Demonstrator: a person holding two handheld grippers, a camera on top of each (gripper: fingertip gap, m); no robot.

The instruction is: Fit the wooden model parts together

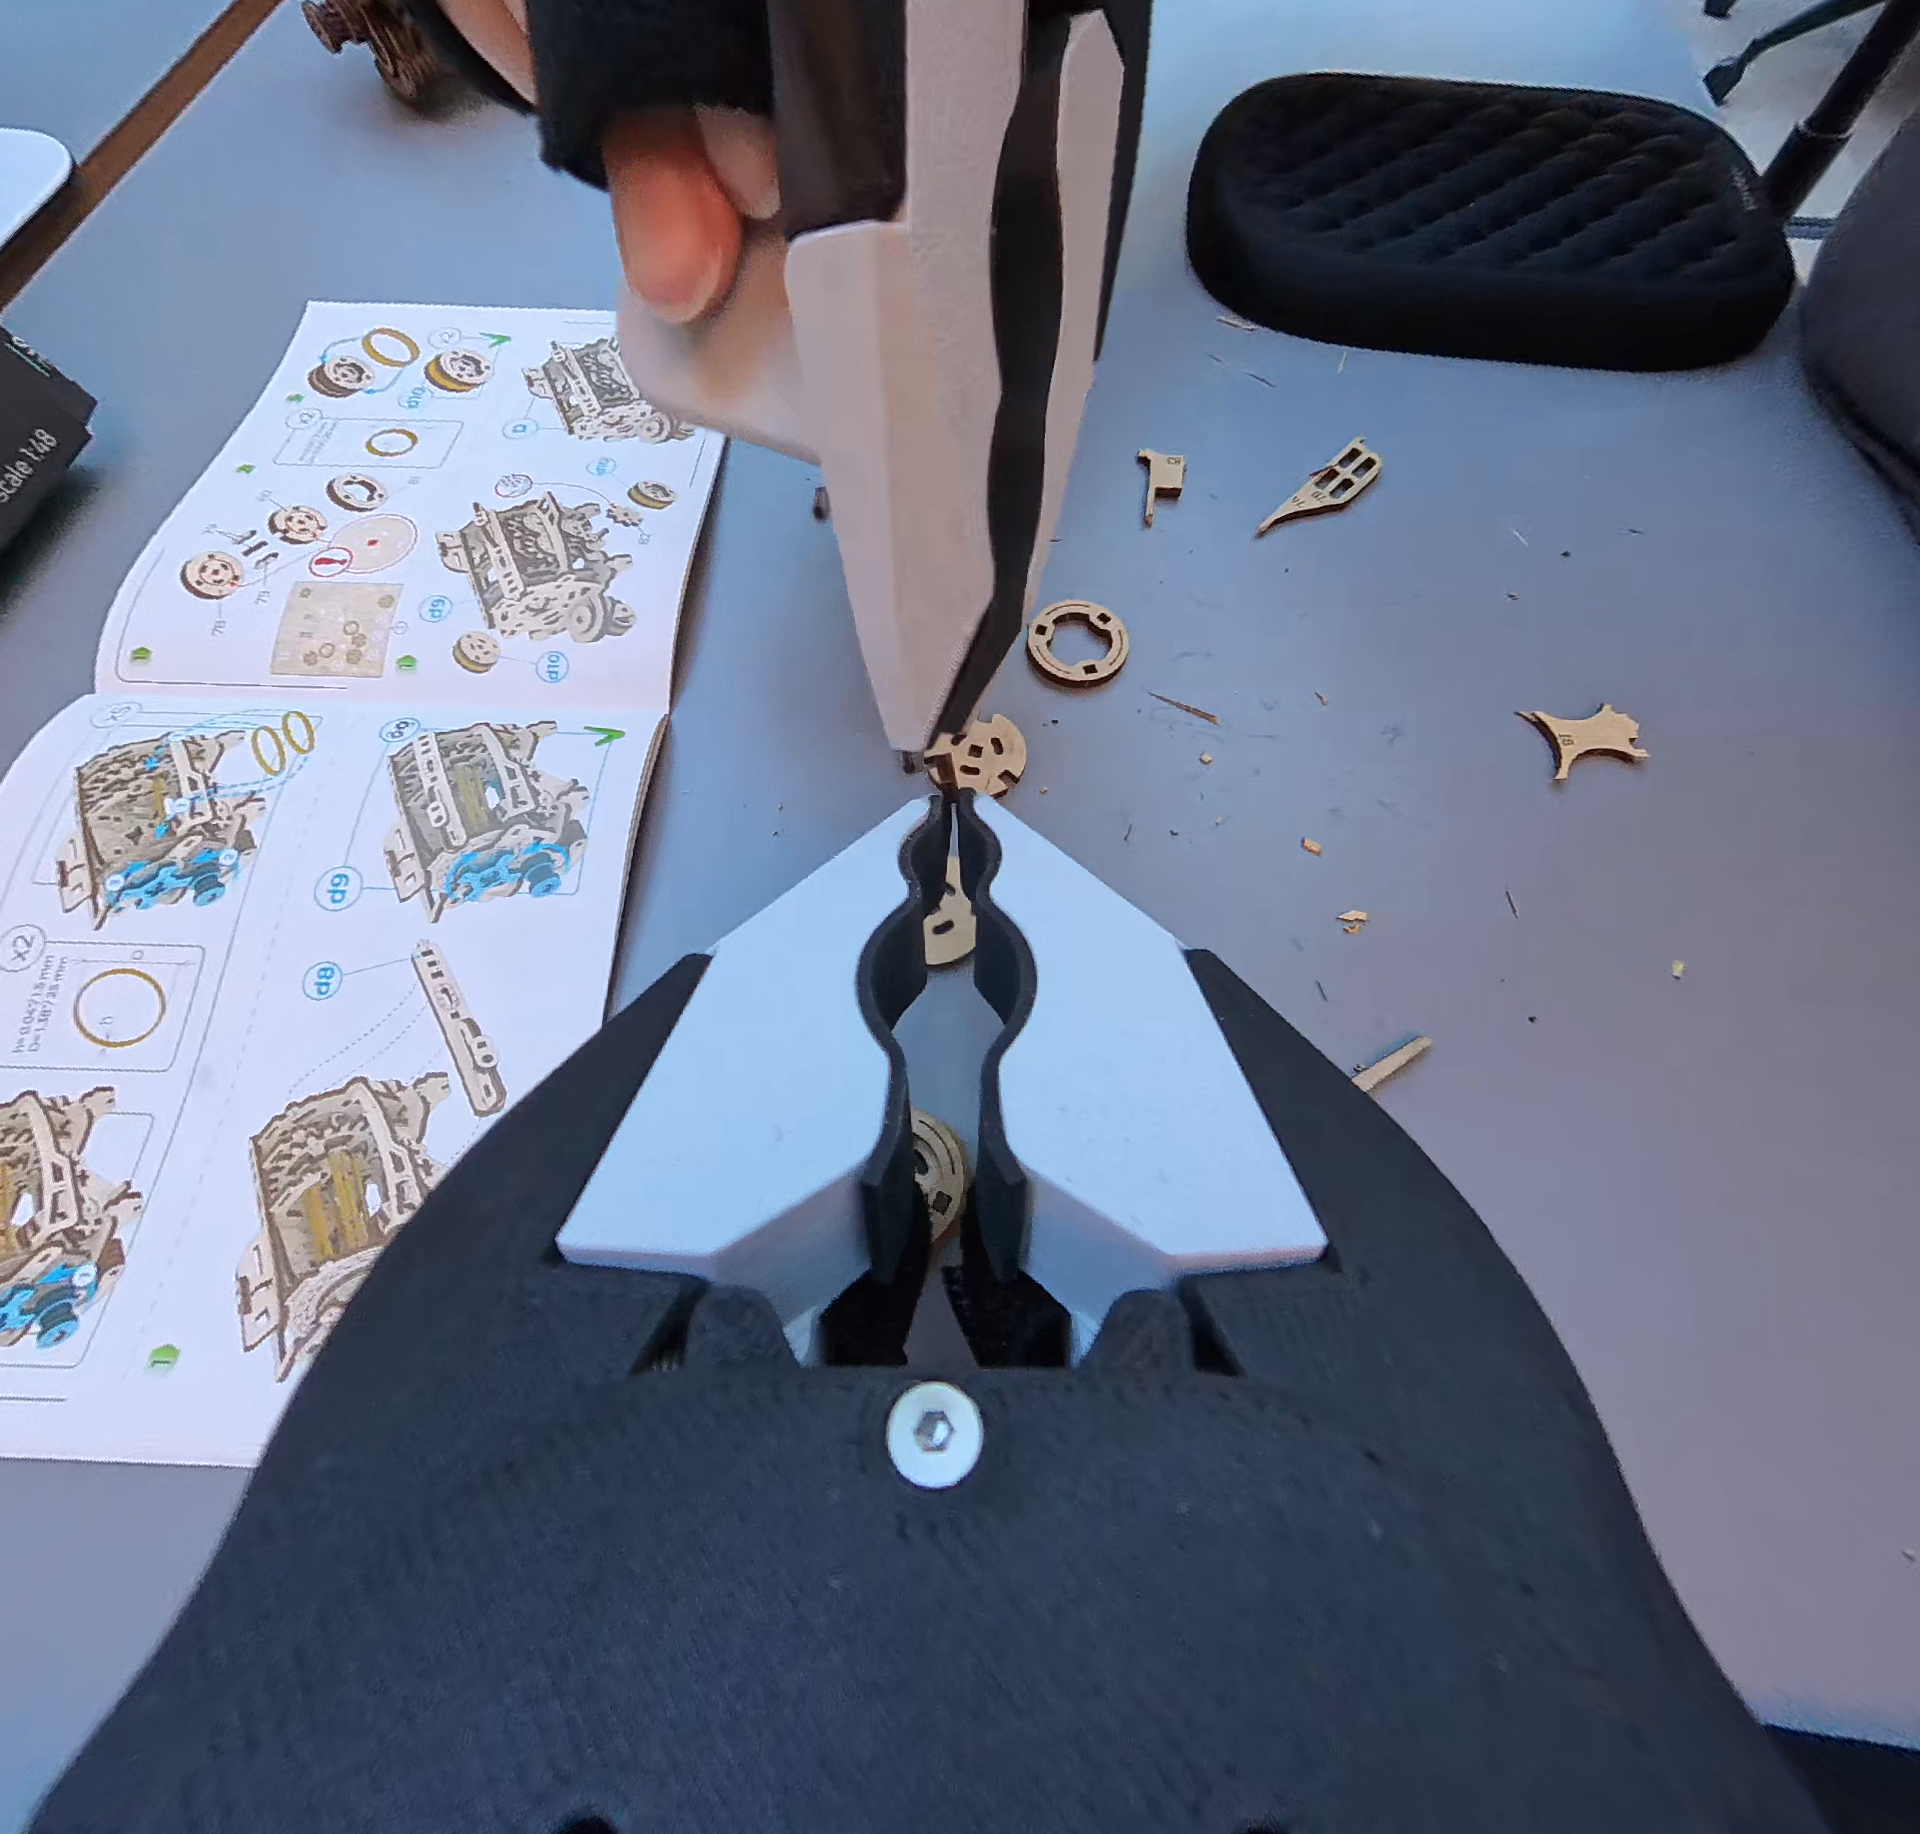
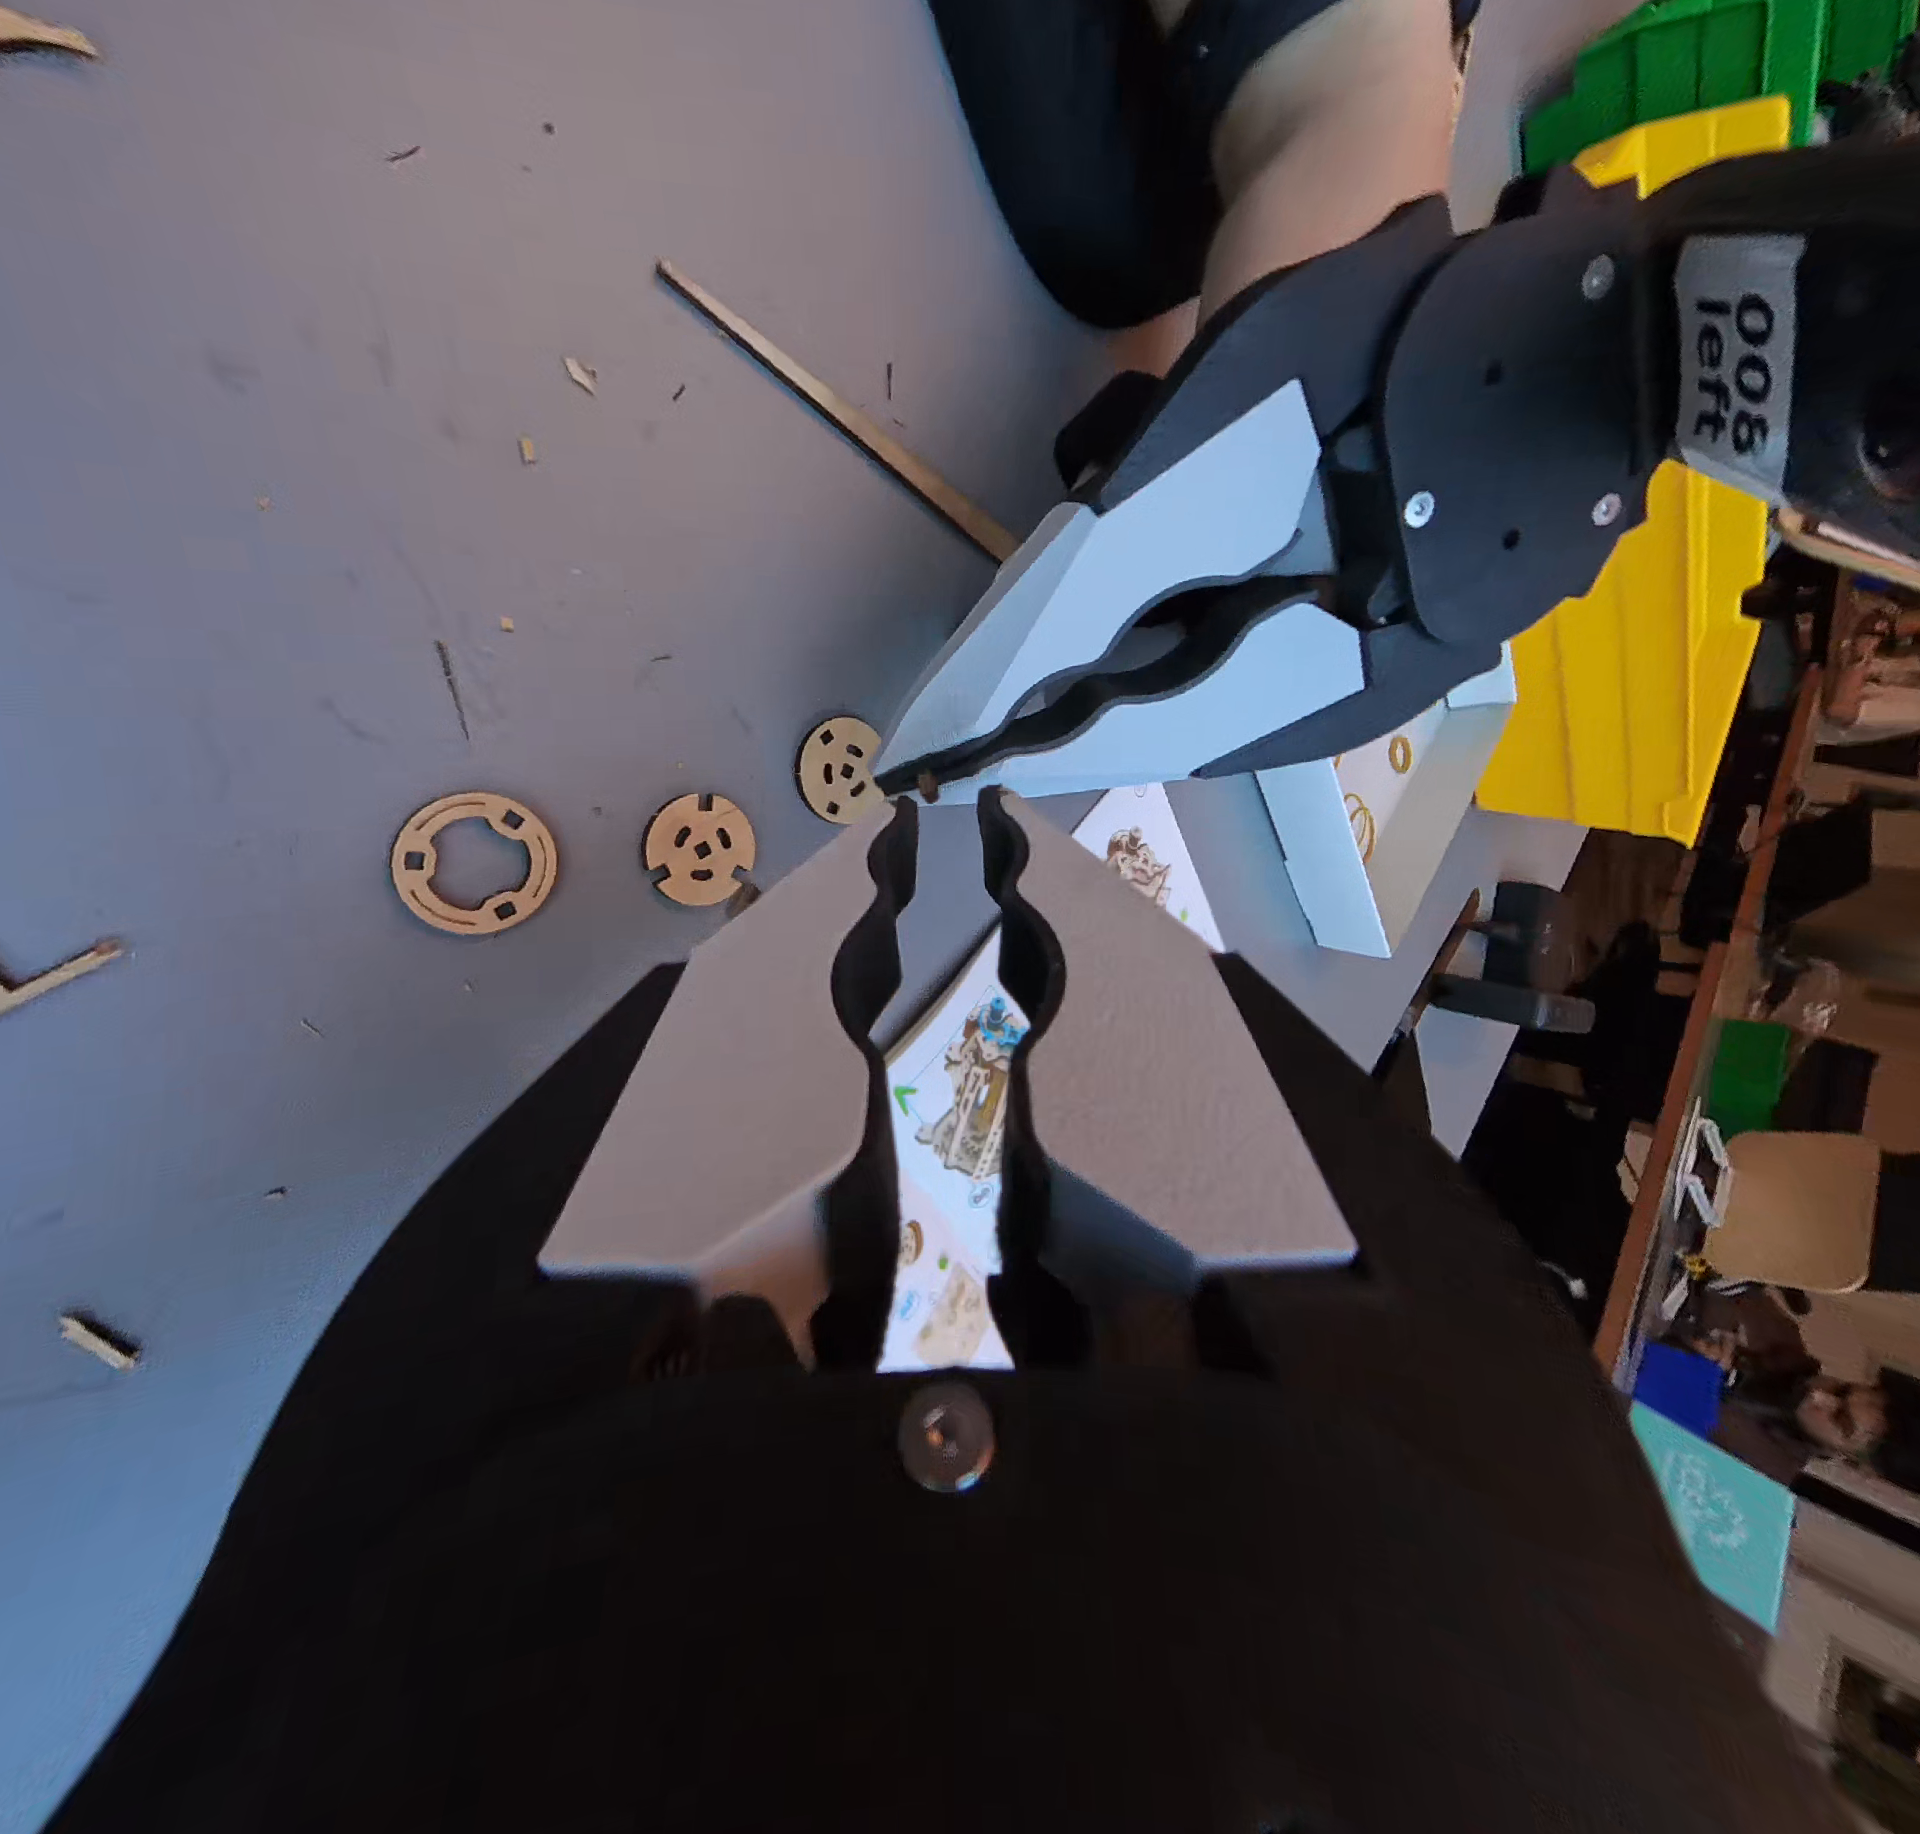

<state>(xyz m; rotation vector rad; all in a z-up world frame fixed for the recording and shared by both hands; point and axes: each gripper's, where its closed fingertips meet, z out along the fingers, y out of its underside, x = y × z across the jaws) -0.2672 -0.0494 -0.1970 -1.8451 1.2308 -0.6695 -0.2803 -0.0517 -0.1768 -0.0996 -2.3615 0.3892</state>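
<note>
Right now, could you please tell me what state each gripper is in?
Left gripper: shut on a small wooden part at its tips.
Right gripper: slightly open, holding nothing.

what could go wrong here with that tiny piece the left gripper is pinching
The small wooden peg sits only at the very tips of the left gripper; it could slip or flick away. The open right gripper is close and might knock the slotted disc nearby.
</note>
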